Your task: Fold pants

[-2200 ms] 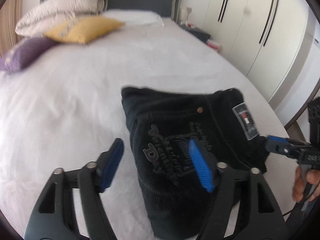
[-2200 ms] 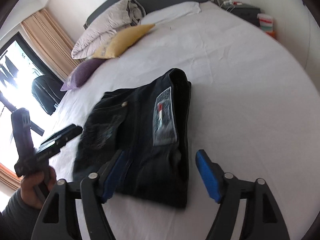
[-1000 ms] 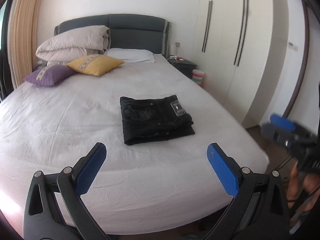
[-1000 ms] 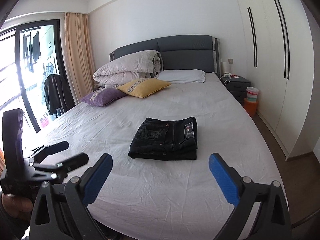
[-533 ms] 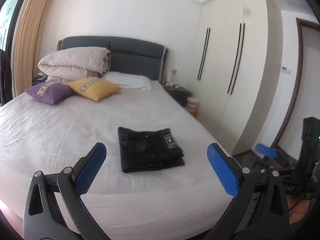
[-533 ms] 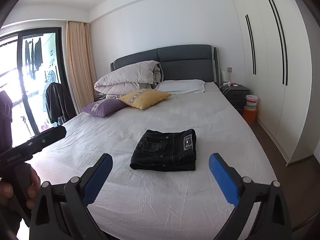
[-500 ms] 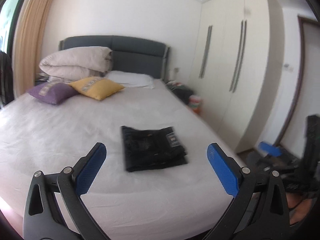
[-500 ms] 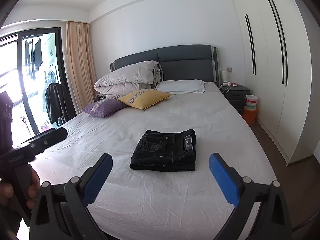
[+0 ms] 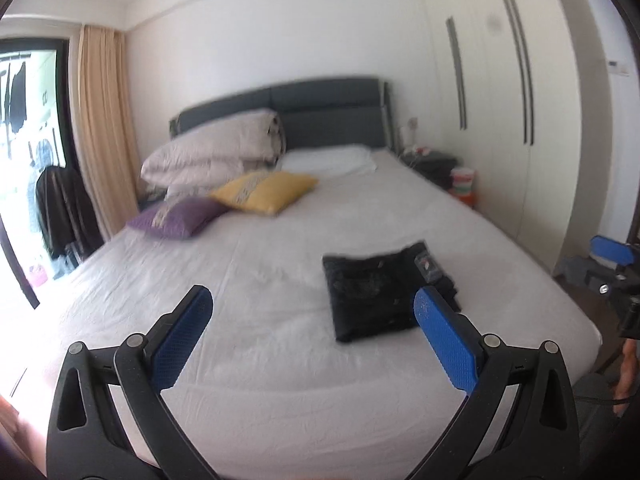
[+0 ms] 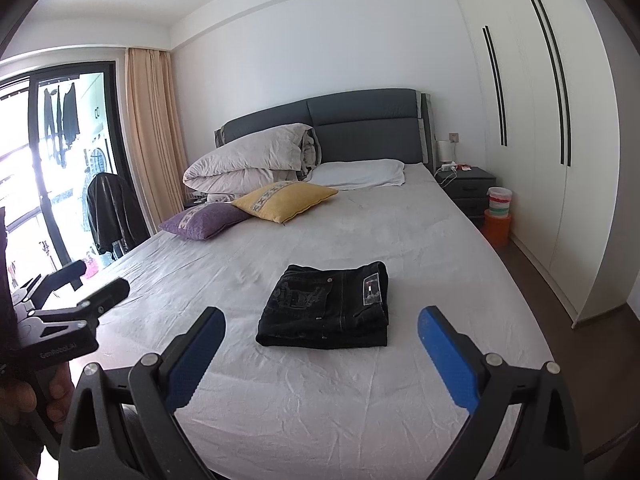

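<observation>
Lying folded on the bed (image 10: 360,420), the pants (image 10: 326,308) sat ahead of both grippers, right gripper (image 10: 320,356) squarely facing, left gripper (image 9: 312,340) offset; jaws apart, empty.

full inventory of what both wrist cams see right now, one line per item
pants: 1, black, folded, on the bed's near half
bed: 1, white sheet, dark grey headboard
duvet: 1, beige, folded, against the headboard
white pillow: 1, at the headboard
yellow cushion: 1, in front of the duvet
purple cushion: 1, left of the yellow one
nightstand: 1, dark, right of the bed
tubs: 2 stacked, white on orange, by the nightstand
wardrobe: white, right wall
curtain: beige, by the glass door
jacket: 1, black, near the door
left gripper: blue fingers, open, empty
right gripper: blue fingers, open, empty
</observation>
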